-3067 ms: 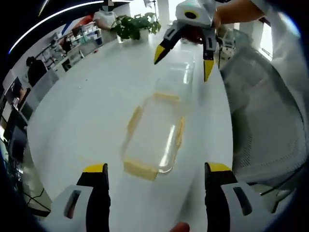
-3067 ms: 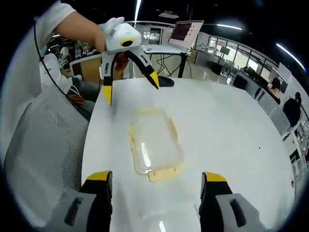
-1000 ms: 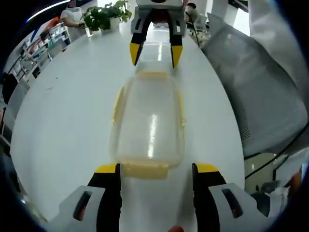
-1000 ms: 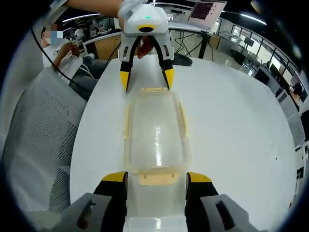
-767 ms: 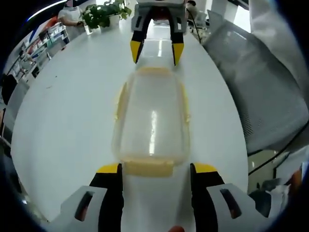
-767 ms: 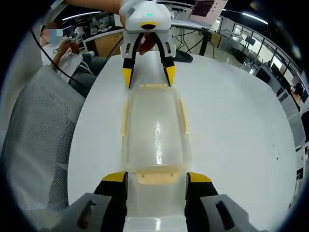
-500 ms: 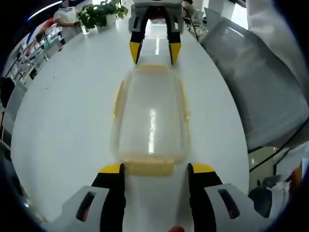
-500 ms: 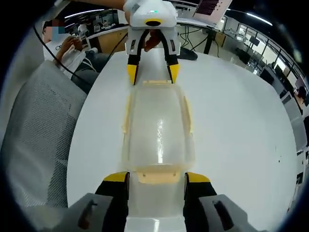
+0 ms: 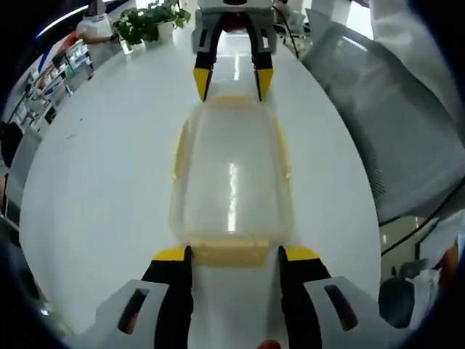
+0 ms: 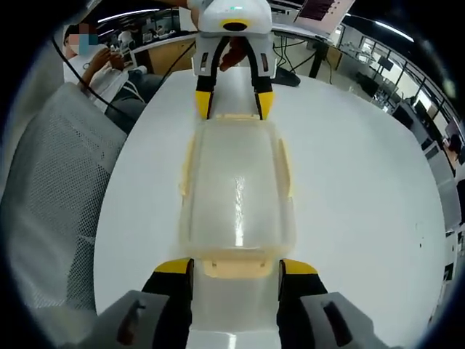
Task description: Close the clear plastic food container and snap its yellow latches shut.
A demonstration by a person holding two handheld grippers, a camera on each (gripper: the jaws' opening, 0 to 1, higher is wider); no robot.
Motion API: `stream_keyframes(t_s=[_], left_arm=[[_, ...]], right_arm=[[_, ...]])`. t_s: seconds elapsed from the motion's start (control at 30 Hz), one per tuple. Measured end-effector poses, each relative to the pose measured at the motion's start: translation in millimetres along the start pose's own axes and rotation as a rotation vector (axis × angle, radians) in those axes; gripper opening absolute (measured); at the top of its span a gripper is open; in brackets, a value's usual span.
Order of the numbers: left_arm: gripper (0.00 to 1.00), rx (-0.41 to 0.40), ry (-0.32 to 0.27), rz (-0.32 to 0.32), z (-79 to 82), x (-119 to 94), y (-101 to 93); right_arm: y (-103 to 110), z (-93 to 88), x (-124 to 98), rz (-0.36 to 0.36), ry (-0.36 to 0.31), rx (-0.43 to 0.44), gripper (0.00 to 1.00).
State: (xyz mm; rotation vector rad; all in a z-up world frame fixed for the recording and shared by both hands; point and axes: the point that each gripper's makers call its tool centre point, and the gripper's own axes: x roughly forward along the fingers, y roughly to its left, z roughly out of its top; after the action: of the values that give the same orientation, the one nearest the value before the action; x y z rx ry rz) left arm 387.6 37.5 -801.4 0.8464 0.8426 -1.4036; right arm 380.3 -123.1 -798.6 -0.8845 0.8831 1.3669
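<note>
Two open grippers, left [image 9: 232,253] and right [image 10: 234,267], bracket the light, slippery box's [image 9: 231,174] end latches [image 9: 231,252]; press there.

Clear container [image 9: 231,182] with pale yellow latches [image 10: 234,267]; white table [image 9: 109,160]; grippers [image 9: 231,256] white and grey, yellow-tipped; chair [image 10: 51,189] seemingly grey mesh; green plant [image 9: 149,18].

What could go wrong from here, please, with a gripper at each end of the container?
The end latch sits between the left gripper's jaws; an uneven squeeze might slip off it. The container rests loose on the smooth white table, so an uneven push from the right gripper could slide it. The side latches look unsnapped.
</note>
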Motion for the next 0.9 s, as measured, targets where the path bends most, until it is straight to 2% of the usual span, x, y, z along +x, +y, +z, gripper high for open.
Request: stream_keyframes(t_s=[0.27,0.57,0.7,0.77,0.9], left_arm=[[0.46,0.001,-0.007,0.001,0.8,1.0,1.3],[0.40,0.001,-0.011,0.002,2.2,0.9,1.8],[0.39,-0.003,-0.009,0.006,2.0,0.9,1.8],[0.39,-0.013,-0.008,0.010,1.5,1.2,2.1],[0.38,-0.011,0.004,0.015,3.2,2.6,0.5]], right_arm=[[0.4,-5.4,7.0,0.013,0.021,0.007,0.44],[-0.8,-3.3,6.5,0.011,0.007,-0.001,0.46],[0.9,-3.0,6.0,0.012,0.004,-0.004,0.44],[0.4,-4.4,5.2,0.012,0.012,-0.008,0.37],[0.2,-4.1,5.5,0.010,0.014,-0.008,0.37]])
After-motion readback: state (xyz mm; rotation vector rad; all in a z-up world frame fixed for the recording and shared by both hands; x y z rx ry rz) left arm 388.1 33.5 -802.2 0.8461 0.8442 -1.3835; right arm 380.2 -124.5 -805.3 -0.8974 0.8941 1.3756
